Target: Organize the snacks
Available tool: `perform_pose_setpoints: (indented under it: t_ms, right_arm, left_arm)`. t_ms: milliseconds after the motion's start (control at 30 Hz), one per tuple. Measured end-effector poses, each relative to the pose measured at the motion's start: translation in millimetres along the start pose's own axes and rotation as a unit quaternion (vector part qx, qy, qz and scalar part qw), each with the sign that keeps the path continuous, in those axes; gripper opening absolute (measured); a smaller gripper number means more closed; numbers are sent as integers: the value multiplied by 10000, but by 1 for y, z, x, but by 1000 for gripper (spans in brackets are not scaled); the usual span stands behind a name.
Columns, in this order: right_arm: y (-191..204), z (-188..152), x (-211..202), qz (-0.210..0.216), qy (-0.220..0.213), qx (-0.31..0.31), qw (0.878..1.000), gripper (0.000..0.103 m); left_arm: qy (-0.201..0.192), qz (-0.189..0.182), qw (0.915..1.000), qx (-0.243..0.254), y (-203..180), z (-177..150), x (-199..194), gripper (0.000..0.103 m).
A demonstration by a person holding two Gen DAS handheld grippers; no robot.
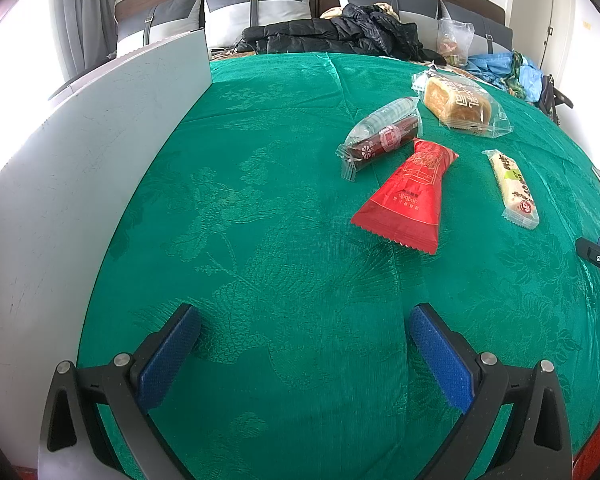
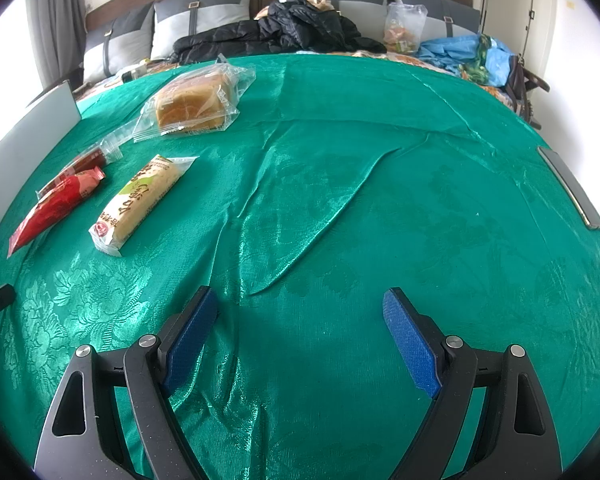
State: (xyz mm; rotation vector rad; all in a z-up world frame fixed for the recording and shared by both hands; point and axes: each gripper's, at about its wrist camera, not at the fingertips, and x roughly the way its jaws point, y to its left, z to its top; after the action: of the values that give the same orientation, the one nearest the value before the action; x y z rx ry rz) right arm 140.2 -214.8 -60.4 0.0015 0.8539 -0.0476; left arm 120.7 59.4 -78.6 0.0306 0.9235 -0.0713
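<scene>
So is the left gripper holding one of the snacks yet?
No, the left gripper stands open over bare green cloth, with the red packet lying well ahead of it.

both wrist views: low, angled down; shared: green cloth (image 1: 260,200), snacks (image 2: 140,200)

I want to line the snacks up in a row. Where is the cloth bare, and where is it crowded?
Bare: the green cloth between the grey board and the red triangular packet, and the wide stretch right of the long pale bar. Crowded: the packet, the dark red roll, the clear-wrapped bread and the bar lie close together.
</scene>
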Motion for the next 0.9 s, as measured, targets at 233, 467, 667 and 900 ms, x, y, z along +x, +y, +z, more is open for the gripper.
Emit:
perform_pose_setpoints:
  t_ms: [233, 467, 667, 900]
  right_arm:
    - [0, 0, 0, 1, 0, 1, 10000, 87]
    - [0, 0, 0, -1, -1, 1, 10000, 87]
    - [0, 0, 0, -1, -1, 2, 10000, 87]
    - [0, 0, 0, -2, -1, 3, 10000, 87]
  left_arm:
    - [0, 1, 10000, 0, 0, 0, 0, 103]
    - [1, -2, 10000, -1, 0, 0, 0, 103]
    - [92, -118, 9998, 90, 1, 1, -2, 103]
    - [22, -727, 9973, 26, -4, 30, -27, 98]
